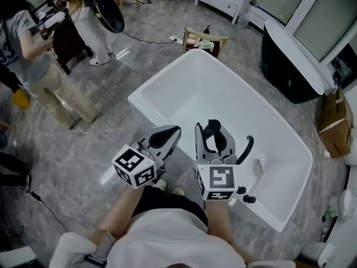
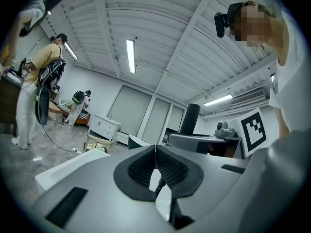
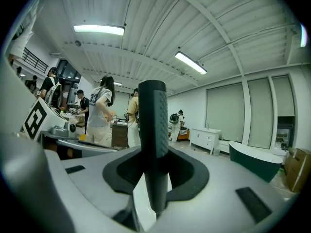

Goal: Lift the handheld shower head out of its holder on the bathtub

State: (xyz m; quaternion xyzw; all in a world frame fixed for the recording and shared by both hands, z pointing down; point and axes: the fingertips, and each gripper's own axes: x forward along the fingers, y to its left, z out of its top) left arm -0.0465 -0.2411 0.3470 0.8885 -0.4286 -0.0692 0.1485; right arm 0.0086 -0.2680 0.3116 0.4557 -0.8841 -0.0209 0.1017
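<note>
Right gripper jaws are pinching the shower head by its dark textured handle, upright, over the near end of the white bathtub. Spray face isn't visible in any view, and the handle's lower end drops out of sight between the jaws. Can't tell if it's clear of the holder. Left gripper jaws pressed together, nothing in them. Only legible text: "33" on a bystander's grey shirt. Only the head view shows the black curved fitting on the tub rim.
</note>
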